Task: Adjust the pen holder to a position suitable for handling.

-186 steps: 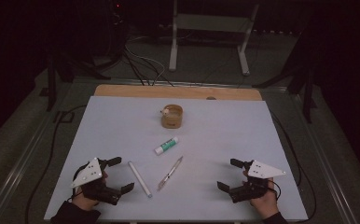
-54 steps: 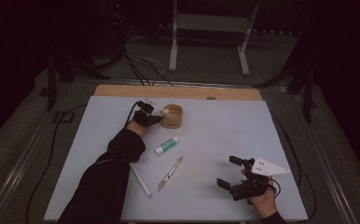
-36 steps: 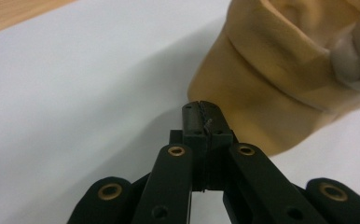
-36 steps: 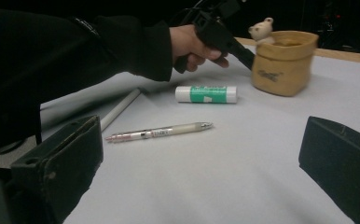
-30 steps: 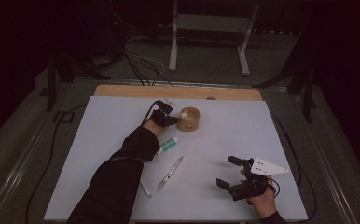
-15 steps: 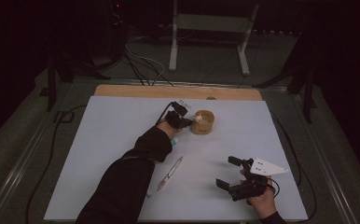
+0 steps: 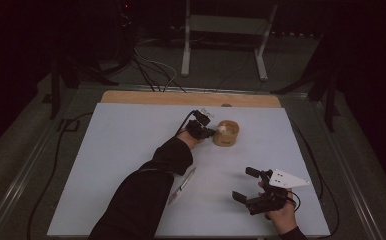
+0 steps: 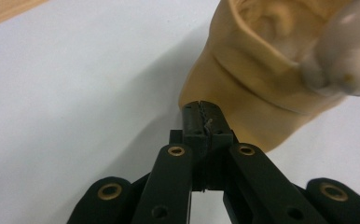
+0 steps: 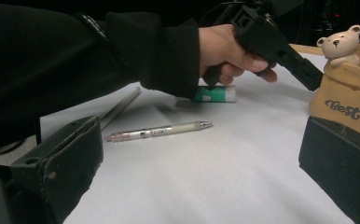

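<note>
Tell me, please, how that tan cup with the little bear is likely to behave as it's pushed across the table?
The cup looks squat and wide-based, so it should slide rather than tip. The left gripper, jaws shut, presses low on its wall, which favours sliding. It probably feels light, though the bear at its rim might wobble.

Tan pot [image 9: 350, 105] carries dark cursive script on its side, reading "Best", partly hidden behind the near black jaw in the right gripper view. Pen [image 9: 158, 131] barrel has small print, too tiny to read. Green-white tube [image 9: 214, 94] label unreadable.
</note>
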A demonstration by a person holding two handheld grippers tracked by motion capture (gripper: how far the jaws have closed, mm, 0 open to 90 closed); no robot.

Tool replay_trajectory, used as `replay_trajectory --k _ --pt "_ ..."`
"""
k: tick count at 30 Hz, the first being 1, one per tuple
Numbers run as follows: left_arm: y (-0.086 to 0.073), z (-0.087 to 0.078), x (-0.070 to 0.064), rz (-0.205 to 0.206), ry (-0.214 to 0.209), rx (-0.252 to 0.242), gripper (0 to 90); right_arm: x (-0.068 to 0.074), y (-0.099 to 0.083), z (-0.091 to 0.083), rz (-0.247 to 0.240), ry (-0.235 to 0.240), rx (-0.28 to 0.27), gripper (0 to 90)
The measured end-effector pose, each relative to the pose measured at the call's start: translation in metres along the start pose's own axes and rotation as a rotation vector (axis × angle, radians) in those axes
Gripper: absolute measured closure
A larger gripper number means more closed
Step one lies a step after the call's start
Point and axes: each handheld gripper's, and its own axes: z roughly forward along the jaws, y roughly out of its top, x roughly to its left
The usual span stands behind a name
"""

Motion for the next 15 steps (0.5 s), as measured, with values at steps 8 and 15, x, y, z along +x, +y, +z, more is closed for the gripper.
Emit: replay_trajectory --k 8,15 --pt "-0.007 -0.018 0.002 -0.01 -0.015 -0.014 90.0 0.0 0.0 -0.001 -0.003 -0.019 -0.007 0.0" --pt "-0.011 -0.036 -0.001 -0.013 -0.033 -0.029 90.0 0.0 0.0 -0.001 -0.005 -0.024 -0.007 0.0"
